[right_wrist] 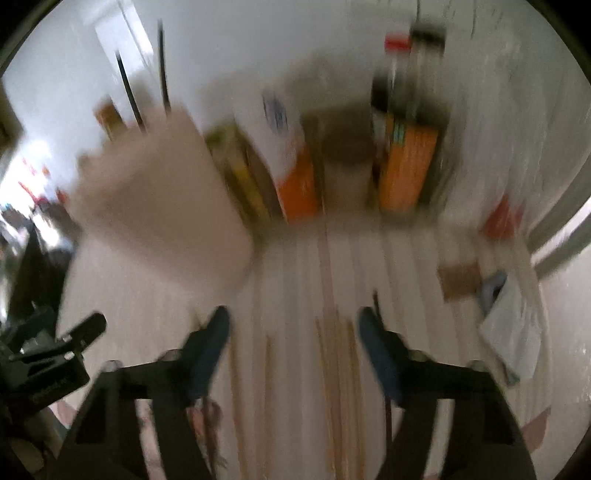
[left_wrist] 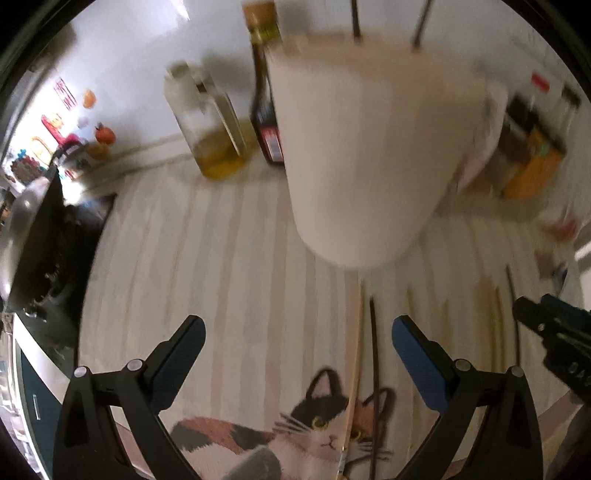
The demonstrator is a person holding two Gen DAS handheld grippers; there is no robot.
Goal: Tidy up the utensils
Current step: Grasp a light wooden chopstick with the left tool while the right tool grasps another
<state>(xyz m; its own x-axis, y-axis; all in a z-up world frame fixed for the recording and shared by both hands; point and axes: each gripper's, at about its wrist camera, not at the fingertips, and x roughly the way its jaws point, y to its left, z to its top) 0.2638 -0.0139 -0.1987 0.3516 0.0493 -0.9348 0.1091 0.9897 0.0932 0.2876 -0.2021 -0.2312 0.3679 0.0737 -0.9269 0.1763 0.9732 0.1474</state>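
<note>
1. The utensils are chopsticks: several pale wooden ones (right_wrist: 336, 373) lie lengthwise on a striped cloth (left_wrist: 221, 258), with a dark chopstick (left_wrist: 373, 354) and another pale chopstick (left_wrist: 355, 354) side by side a little apart from them.
2. Behind them stands a tall cream holder (left_wrist: 369, 147) (blurred in both views), with two dark sticks (left_wrist: 355, 18) poking upright out of its top.
3. The left gripper (left_wrist: 298, 339) points steeply down over the dark and pale pair, its blue-padded fingers spread wide and nothing pressed between them.
4. The right gripper (right_wrist: 293, 332) hangs over the pale bundle, jaws parted and touching nothing that can be made out; the picture is heavily smeared.
5. The cloth carries a printed calico cat (left_wrist: 295, 432) at its near end.
6. Against the white wall stand an oil bottle (left_wrist: 210, 125), a dark sauce bottle (left_wrist: 266, 92) and orange boxes (right_wrist: 406, 166).
7. A black stovetop (left_wrist: 48, 240) sits at the left edge.
</note>
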